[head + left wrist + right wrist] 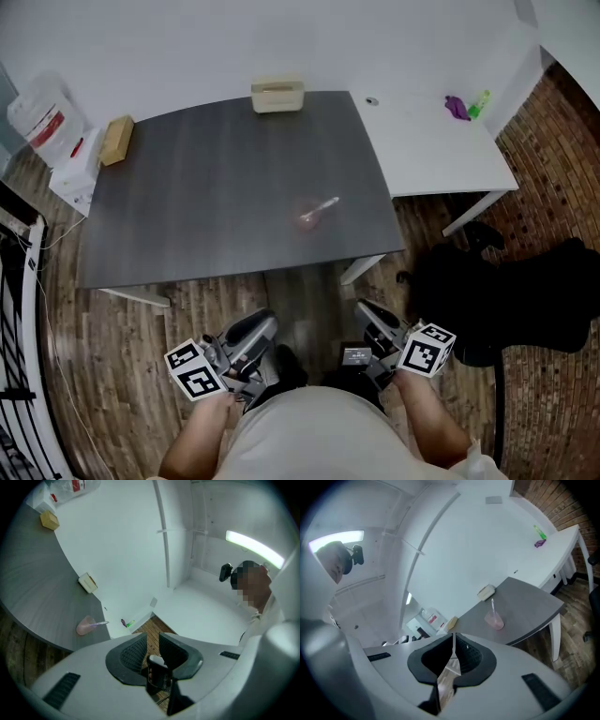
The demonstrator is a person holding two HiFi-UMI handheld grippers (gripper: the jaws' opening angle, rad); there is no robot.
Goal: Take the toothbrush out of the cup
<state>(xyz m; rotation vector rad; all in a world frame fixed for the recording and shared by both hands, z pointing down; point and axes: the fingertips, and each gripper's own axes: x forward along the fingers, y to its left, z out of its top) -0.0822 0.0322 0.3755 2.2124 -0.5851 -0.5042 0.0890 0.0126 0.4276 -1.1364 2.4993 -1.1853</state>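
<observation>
Going left to right from the head view: a white bag (42, 117) sits off the left edge of the grey table (216, 234). It has a red label, but the print is too small for me to read. A tan box (116, 139) is at the table's back left corner, and a beige box (277, 96) sits on the back edge, with no writing I can make out on either.

The pink see-through cup (309, 217) stands on the right half of the table, nearer the right edge than the front edge. The toothbrush (325, 205) is in it, with its handle poking out over the rim. The right gripper view shows the cup upright.

Right of that is a white table (422, 150), with a purple thing (457, 107) and a green thing (479, 103) touching each other near its far right corner. I can't read any labels there.

Both tools are held low, off the grey table's front edge and well apart from the cup. The left gripper (251, 330) has its jaws spread with nothing between them. The right gripper (371, 319) has its jaws pressed together at the tips and holds nothing. The marker cubes (195, 368) carry only black-and-white squares, no text.
</observation>
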